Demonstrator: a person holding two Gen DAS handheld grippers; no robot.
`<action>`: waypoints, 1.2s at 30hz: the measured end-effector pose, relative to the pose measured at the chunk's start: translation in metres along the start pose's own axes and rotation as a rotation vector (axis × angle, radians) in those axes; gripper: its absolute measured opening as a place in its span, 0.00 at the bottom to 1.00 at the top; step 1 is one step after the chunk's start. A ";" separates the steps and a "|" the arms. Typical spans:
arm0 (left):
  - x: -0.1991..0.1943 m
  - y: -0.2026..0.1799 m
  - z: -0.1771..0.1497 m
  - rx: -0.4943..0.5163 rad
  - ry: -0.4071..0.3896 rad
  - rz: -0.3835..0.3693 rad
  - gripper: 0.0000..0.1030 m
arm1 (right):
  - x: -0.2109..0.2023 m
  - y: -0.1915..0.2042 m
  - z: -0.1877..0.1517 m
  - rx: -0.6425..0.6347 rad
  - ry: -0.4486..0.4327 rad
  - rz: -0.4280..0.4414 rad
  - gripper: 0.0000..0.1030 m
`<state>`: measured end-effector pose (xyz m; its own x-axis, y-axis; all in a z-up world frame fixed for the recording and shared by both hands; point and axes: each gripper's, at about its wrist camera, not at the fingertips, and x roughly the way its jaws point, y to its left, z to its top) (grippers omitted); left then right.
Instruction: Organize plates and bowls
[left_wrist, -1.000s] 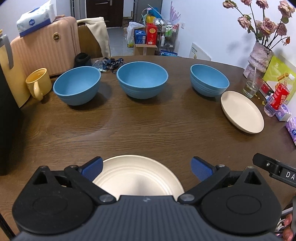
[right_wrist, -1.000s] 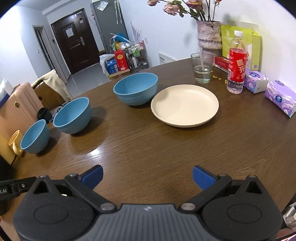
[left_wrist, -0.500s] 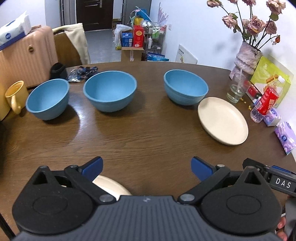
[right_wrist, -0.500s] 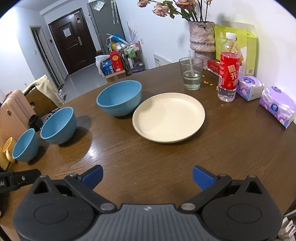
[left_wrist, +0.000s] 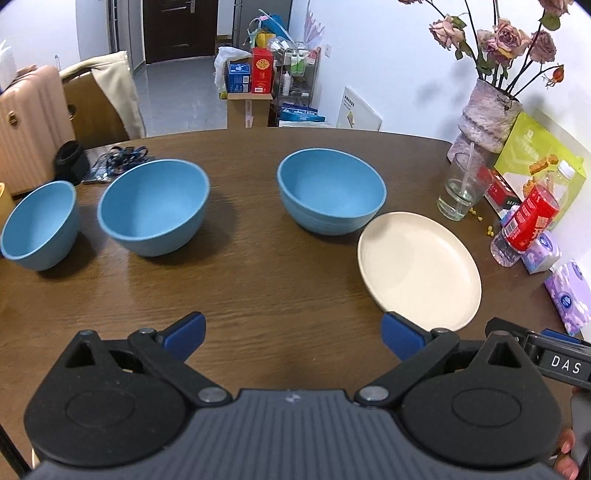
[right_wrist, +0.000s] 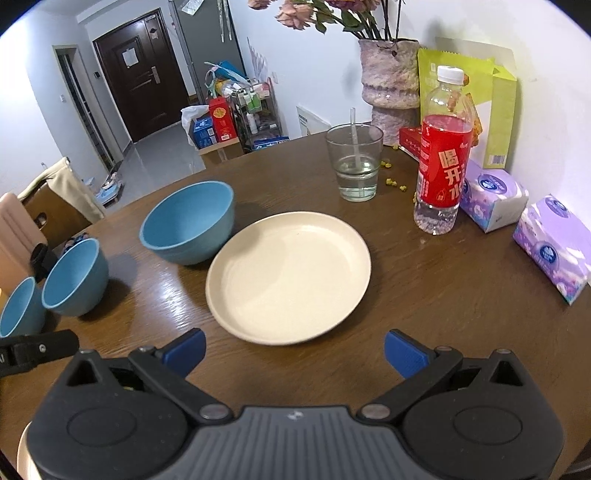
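1. Brown wood table (left_wrist: 277, 280), round edge, cluttered on the right side; doorway & storage shelf in bg.
2. Left→right, left wrist view: small blue bowl (left_wrist: 38, 223), middle blue bowl (left_wrist: 153, 205), right blue bowl (left_wrist: 330, 194), cream plate (left_wrist: 419, 267). All sit apart except right bowl & plate, which look just beside each other.
3. Left gripper (left_wrist: 291, 332): fingers spread wide, holding nothing, over bare wood.
4. Right gripper (right_wrist: 293, 345): also spread, nothing held, just short of the plate's near rim.
5. Risk: plate is thin & flat on the wood, so a pinch on the rim may slip or push it into the right bowl.
6. Risk: drinking glass (right_wrist: 354, 162) w/ water & red-label bottle (right_wrist: 443, 166) stand near the plate's far side; a wide swing while lifting could tip them.
7. Risk: the 2 grippers are close together; could clash.
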<state>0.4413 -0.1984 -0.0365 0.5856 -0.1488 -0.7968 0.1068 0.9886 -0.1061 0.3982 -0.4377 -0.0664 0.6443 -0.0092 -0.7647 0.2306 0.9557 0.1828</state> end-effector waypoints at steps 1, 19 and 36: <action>0.004 -0.004 0.004 0.002 0.002 -0.001 1.00 | 0.004 -0.004 0.005 0.001 0.002 0.004 1.00; 0.101 -0.060 0.056 -0.032 0.117 0.053 1.00 | 0.091 -0.069 0.072 0.004 0.125 0.042 1.00; 0.168 -0.083 0.070 -0.054 0.201 0.102 0.82 | 0.152 -0.096 0.096 0.016 0.244 0.114 0.71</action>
<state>0.5873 -0.3069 -0.1194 0.4188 -0.0458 -0.9069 0.0093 0.9989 -0.0461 0.5444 -0.5595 -0.1407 0.4725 0.1715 -0.8645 0.1793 0.9417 0.2848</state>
